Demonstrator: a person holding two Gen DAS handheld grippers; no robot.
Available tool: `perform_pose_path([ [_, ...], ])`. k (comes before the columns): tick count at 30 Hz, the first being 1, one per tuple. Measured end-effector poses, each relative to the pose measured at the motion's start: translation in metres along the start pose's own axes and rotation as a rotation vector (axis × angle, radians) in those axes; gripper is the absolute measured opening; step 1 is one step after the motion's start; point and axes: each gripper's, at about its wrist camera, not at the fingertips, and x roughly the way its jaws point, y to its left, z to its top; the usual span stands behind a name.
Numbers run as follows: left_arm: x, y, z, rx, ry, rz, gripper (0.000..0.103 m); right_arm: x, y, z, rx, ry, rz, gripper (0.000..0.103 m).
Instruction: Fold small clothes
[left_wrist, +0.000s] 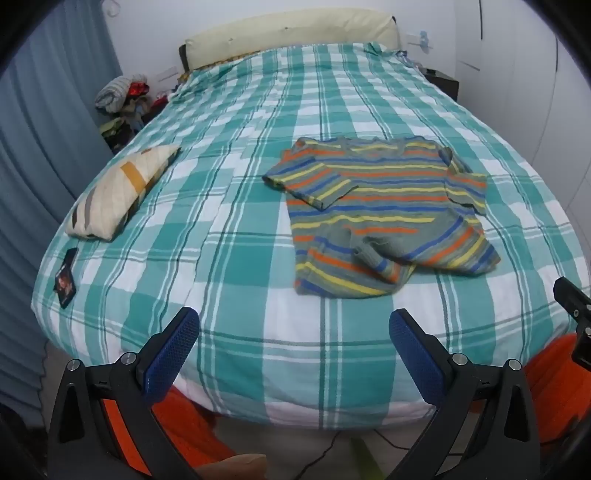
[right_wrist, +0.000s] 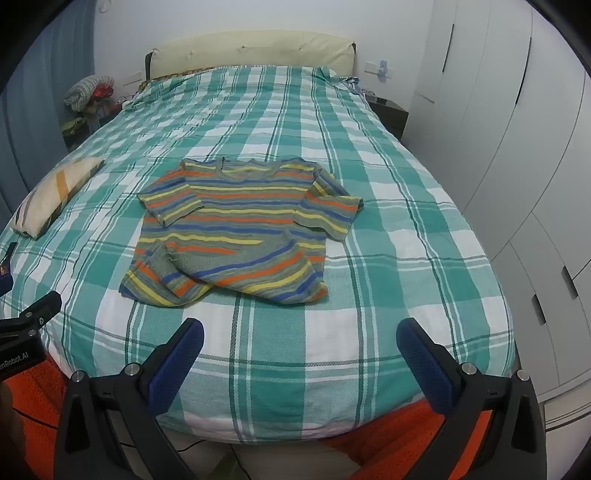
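Note:
A small striped shirt (left_wrist: 376, 206) in grey, orange, yellow and blue lies face up on the green checked bedspread (left_wrist: 229, 229), collar away from me, its lower hem rumpled and partly turned over. It also shows in the right wrist view (right_wrist: 240, 229). My left gripper (left_wrist: 293, 328) is open and empty, held over the near edge of the bed, short of the shirt. My right gripper (right_wrist: 300, 339) is open and empty, also at the near edge, just before the hem. The left gripper's body (right_wrist: 26, 328) shows at the left of the right wrist view.
A small patterned pillow (left_wrist: 118, 192) lies on the bed's left side, with a dark card (left_wrist: 66, 278) near it. A cream headboard (left_wrist: 291, 33) stands at the far end. A clothes pile (left_wrist: 123, 99) sits far left, white wardrobes (right_wrist: 517, 155) on the right, a dark nightstand (right_wrist: 388, 110) beside the bed.

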Motion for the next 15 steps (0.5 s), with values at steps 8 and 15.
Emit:
perform_pose_path([
  [8, 0.0017, 0.0031, -0.0001, -0.014, 0.017, -0.015, 0.103, 0.0032, 0.0012, -0.0028, 0.005, 0.005, 0.006, 0.103],
  [15, 0.0024, -0.0026, -0.0044, -0.025, 0.022, -0.009, 0.103, 0.0040, 0.0002, -0.0030, 0.015, 0.005, 0.016, 0.103],
])
